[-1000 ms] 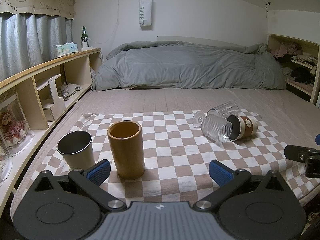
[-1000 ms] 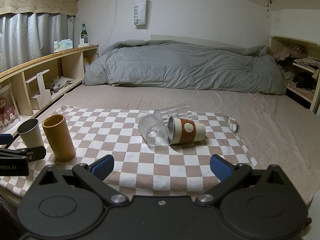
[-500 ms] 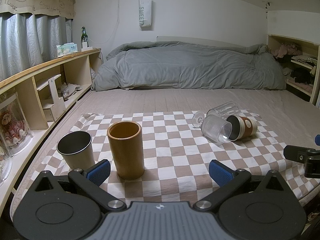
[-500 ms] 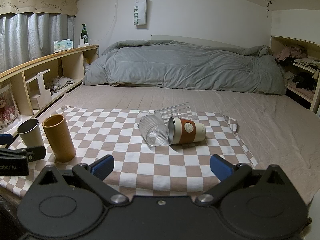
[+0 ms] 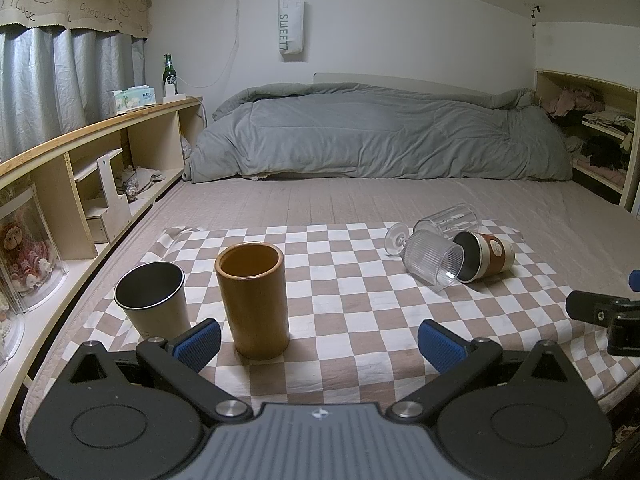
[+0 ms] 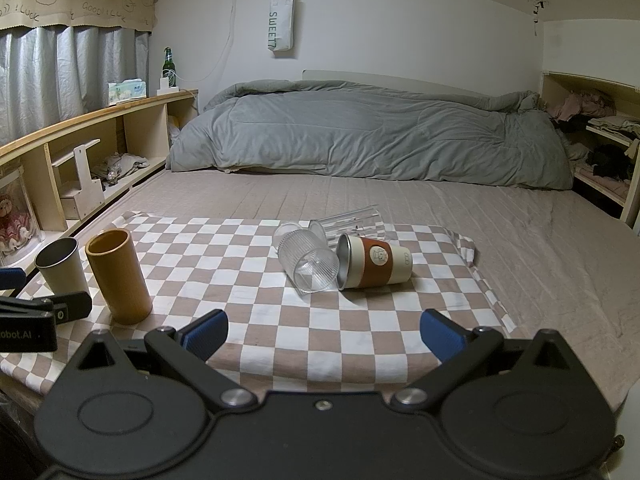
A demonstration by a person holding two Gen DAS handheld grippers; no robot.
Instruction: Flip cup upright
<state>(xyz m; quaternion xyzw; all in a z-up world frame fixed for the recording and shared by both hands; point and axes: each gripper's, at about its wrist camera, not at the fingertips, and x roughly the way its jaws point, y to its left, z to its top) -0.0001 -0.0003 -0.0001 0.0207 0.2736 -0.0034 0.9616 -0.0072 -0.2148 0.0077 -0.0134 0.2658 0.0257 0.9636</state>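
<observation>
Three cups lie on their sides on the checkered cloth (image 6: 248, 280): a ribbed clear glass (image 6: 310, 266), a white cup with a brown sleeve (image 6: 374, 266), and a clear glass (image 6: 352, 220) behind them. They also show in the left wrist view: ribbed glass (image 5: 434, 260), sleeved cup (image 5: 486, 254), clear glass (image 5: 450, 218). An orange tumbler (image 5: 253, 298) and a steel cup (image 5: 154, 302) stand upright at the left. My left gripper (image 5: 318, 342) is open and empty near the cloth's front edge. My right gripper (image 6: 324, 334) is open and empty, in front of the lying cups.
The cloth lies on a bed with a grey duvet (image 6: 360, 132) at the back. Wooden shelves (image 5: 100, 168) run along the left, more shelves (image 6: 600, 148) at the right. The orange tumbler (image 6: 118, 276) and steel cup (image 6: 60, 264) stand left of the right gripper.
</observation>
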